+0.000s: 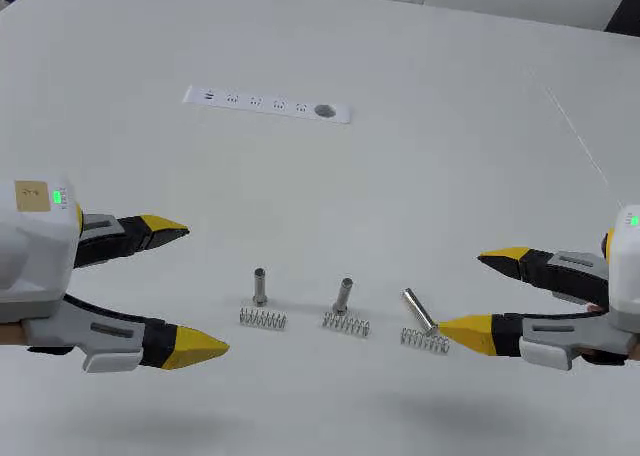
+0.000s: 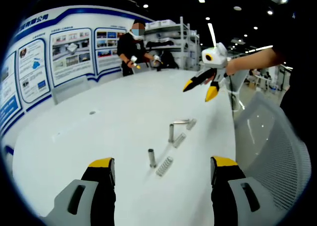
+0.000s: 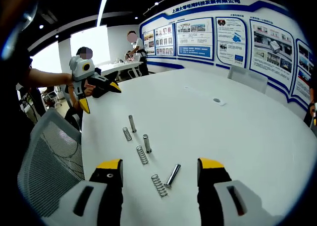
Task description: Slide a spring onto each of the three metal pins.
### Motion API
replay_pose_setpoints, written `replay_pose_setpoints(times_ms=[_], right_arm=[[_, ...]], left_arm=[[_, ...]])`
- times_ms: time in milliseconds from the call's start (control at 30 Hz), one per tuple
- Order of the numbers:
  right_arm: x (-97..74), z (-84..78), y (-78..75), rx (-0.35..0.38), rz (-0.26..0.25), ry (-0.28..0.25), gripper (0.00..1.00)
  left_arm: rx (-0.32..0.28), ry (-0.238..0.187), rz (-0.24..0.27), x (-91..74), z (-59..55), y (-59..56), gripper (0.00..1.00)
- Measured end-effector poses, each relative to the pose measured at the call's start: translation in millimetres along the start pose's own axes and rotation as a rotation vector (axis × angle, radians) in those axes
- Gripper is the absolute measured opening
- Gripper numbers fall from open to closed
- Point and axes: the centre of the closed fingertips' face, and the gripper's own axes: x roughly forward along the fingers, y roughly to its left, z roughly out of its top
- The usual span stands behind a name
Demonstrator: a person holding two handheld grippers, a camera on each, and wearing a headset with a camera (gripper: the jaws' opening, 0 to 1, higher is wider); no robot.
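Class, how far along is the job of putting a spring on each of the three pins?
Done: nothing; the left spring, middle spring and right spring lie on the table. In hand: nothing; left hand-held gripper and right hand-held gripper are open, empty. Remaining: all three; the right pin lies on its side, the left pin and middle pin stand.

Counter (image 1: 420,176): three pins in a row, left to right, on the near part. Left pin (image 1: 260,286) and middle pin (image 1: 343,295) stand upright; right pin (image 1: 418,311) lies tipped over. One spring lies just nearer than each pin: left spring (image 1: 263,319), middle spring (image 1: 346,325), right spring (image 1: 425,340). Power strip (image 1: 267,105) sits well behind the row, far left. Left hand-held gripper (image 1: 208,289) is left of the row; right hand-held gripper (image 1: 458,292) is just right of the right spring.
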Motion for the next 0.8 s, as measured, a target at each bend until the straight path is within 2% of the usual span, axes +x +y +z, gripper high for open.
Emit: replay_pose_setpoints(times_ms=[67,167,267,467,533,667,733,800], right_arm=[[6.0,-2.6,-3.8,0.009,-0.008,0.011,0.61],[16.4,-6.9,-7.6,0.028,-0.013,0.033,0.58],[25.6,-10.5,-9.3,0.045,-0.016,0.044,0.57],[42.9,-16.1,-10.2,0.048,-0.021,0.077,0.53],[47.8,-18.0,-12.6,0.035,-0.029,0.091,0.5],[55.7,-22.9,-18.8,0.008,-0.046,0.123,0.45],[59.0,-29.2,-21.3,0.025,-0.055,0.162,0.4],[63.3,-33.6,-25.1,0.029,-0.063,0.179,0.34]], left_arm=[[-0.019,-0.008,0.007,-1.8,-2.1,3.1,0.81],[-0.012,-0.01,0.025,-6.3,-4.0,6.2,0.8],[-0.038,-0.038,0.025,-8.1,-2.0,9.1,0.79],[-0.036,-0.026,0.02,-4.0,-5.2,13.1,0.77],[-0.032,-0.015,0.025,-0.4,-6.6,15.5,0.76],[-0.024,-0.022,0.029,4.5,-3.8,16.6,0.77],[-0.019,-0.023,0.033,6.6,-3.3,17.3,0.78],[-0.013,-0.021,0.034,7.6,-3.8,17.7,0.78]])
